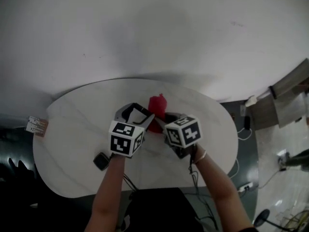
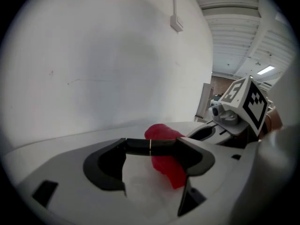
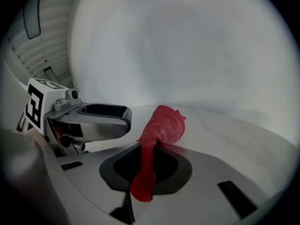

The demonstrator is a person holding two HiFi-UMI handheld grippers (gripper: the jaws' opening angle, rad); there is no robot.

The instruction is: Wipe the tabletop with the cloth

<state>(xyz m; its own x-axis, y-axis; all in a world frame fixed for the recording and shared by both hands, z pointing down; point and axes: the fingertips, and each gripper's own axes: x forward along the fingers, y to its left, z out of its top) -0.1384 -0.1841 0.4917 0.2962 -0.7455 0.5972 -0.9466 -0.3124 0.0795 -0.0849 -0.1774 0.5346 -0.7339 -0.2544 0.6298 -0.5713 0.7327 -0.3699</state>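
Note:
A red cloth (image 1: pixel 157 105) lies bunched near the middle of the white oval tabletop (image 1: pixel 77 129). My right gripper (image 3: pixel 149 146) is shut on the cloth (image 3: pixel 161 128); a strip of it hangs down between the jaws. My left gripper (image 2: pixel 150 146) is shut, its fingertips meeting just in front of the cloth (image 2: pixel 169 170), with nothing seen between them. In the head view the left gripper (image 1: pixel 146 118) and right gripper (image 1: pixel 162 124) sit close together at the cloth's near side. Each one shows in the other's view, the right gripper (image 2: pixel 234 114) and the left gripper (image 3: pixel 96 118).
A small black device (image 1: pixel 101 161) with a cable lies on the table near my left forearm. A tag (image 1: pixel 36 126) sits at the table's left edge. A white wall (image 1: pixel 154 28) stands behind the table. Cables and a power strip (image 1: pixel 244 187) lie on the floor at right.

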